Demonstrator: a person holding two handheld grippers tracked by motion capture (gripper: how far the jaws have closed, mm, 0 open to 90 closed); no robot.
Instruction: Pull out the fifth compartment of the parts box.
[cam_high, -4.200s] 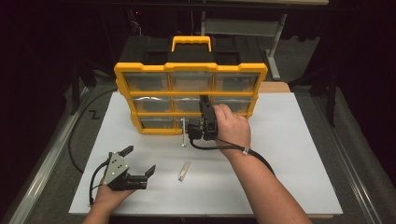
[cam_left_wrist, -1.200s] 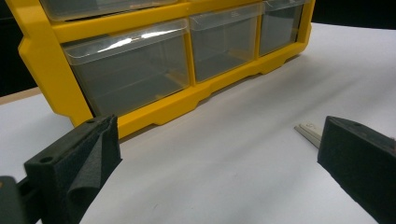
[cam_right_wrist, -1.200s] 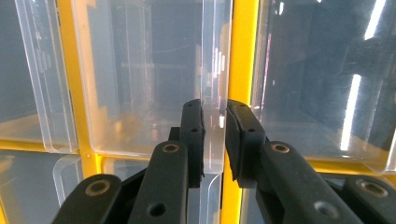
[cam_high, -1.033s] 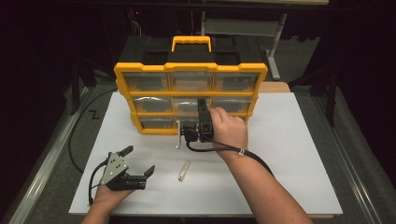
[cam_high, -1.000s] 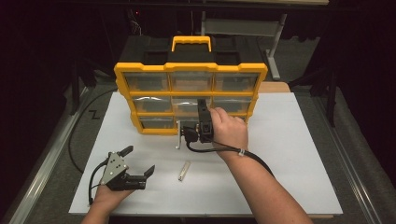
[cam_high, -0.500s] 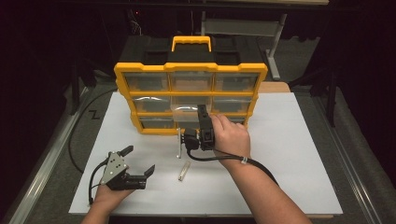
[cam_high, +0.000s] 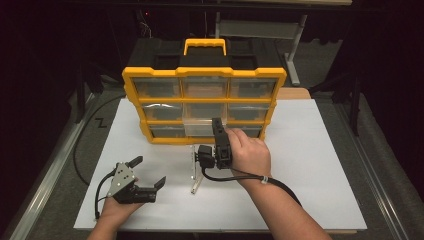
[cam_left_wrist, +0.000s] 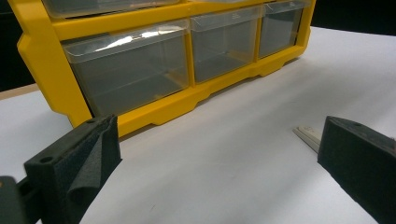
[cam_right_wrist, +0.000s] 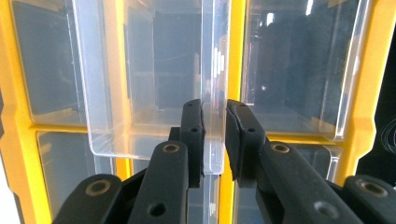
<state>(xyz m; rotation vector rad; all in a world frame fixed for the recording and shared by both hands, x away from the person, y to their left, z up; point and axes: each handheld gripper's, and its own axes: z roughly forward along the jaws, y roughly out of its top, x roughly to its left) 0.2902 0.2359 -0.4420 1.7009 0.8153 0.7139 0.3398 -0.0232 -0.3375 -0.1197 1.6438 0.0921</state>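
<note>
White table (cam_high: 320, 165), right tool (cam_right_wrist: 215, 140) pinching drawer (cam_right_wrist: 154, 88)

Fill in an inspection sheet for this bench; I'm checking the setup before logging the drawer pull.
Surface: white board on the table, bare around the work.
Job's things: yellow organizer stands upright; its middle clear drawer is pulled partway out of its slot.
Clutter: a small pale strip lies on the board before the organizer.
Grippers: right gripper is shut on the drawer's front wall, fingers on either side of it; left gripper rests open on the board, holding nothing.
Cables: a black cable trails from the right gripper; another loops off the board's left edge.
Surroundings: dark floor and a metal stand behind.
</note>
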